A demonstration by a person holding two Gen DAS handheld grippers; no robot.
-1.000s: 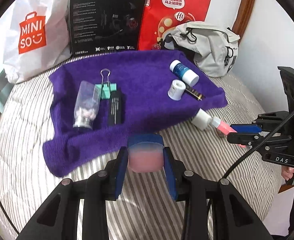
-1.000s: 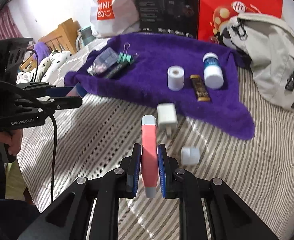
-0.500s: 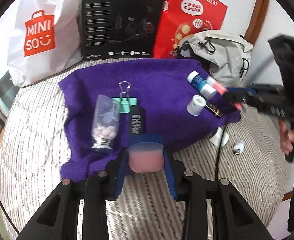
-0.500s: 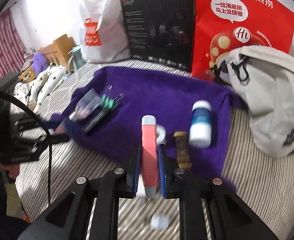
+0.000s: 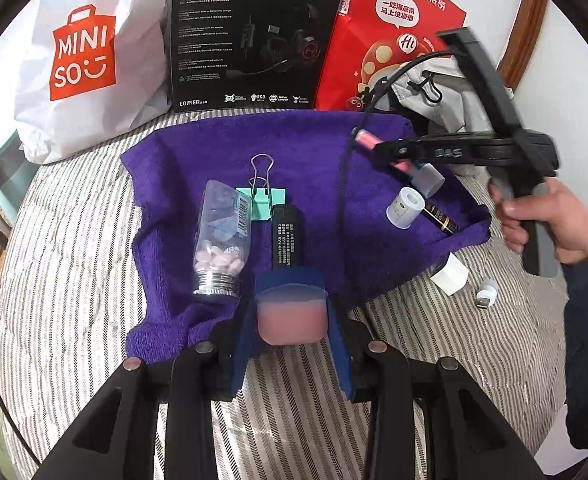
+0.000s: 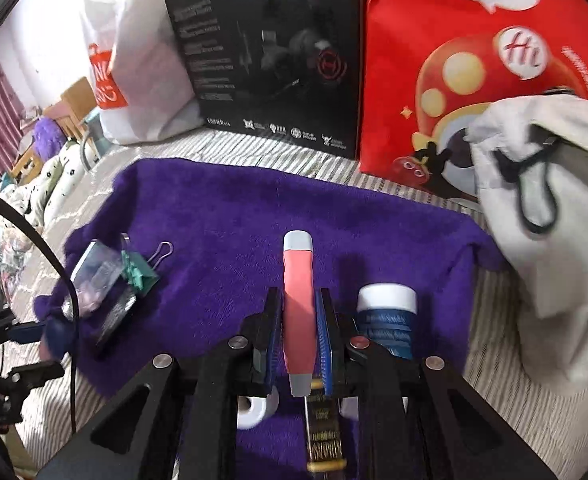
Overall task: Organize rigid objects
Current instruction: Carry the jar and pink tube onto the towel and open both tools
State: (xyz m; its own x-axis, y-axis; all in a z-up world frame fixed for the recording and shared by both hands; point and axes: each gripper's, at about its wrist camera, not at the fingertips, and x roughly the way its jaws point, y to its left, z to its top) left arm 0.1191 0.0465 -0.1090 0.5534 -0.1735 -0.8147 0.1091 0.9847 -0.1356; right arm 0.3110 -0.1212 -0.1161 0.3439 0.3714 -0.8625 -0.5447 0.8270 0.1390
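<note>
A purple towel (image 5: pixel 313 148) (image 6: pixel 234 216) lies spread on the striped bed. My left gripper (image 5: pixel 292 306) is shut on a pink block with a blue top (image 5: pixel 292 320), over the towel's near edge. Just ahead lie a black bar (image 5: pixel 288 238), a clear bottle of pink pieces (image 5: pixel 222 236) and a teal binder clip (image 5: pixel 264 198). My right gripper (image 6: pixel 299 304) is shut on a slim pink-and-grey stick (image 6: pixel 297 280), held above the towel's right side, beside a blue bottle with a white cap (image 6: pixel 387 316). A white roll (image 6: pixel 254 408) and a gold-black tube (image 6: pixel 325 432) lie under it.
A white charger (image 5: pixel 451 276) and a small white adapter (image 5: pixel 485 294) lie on the bedding right of the towel. Along the back stand a white shopping bag (image 5: pixel 82 60), a black headset box (image 5: pixel 254 36), a red bag (image 5: pixel 393 36) and a grey backpack (image 6: pixel 541 240).
My right gripper has carried the pink stick from over the striped bedding to above the towel's right side. My left gripper has moved forward to the towel's near edge, still holding the pink block.
</note>
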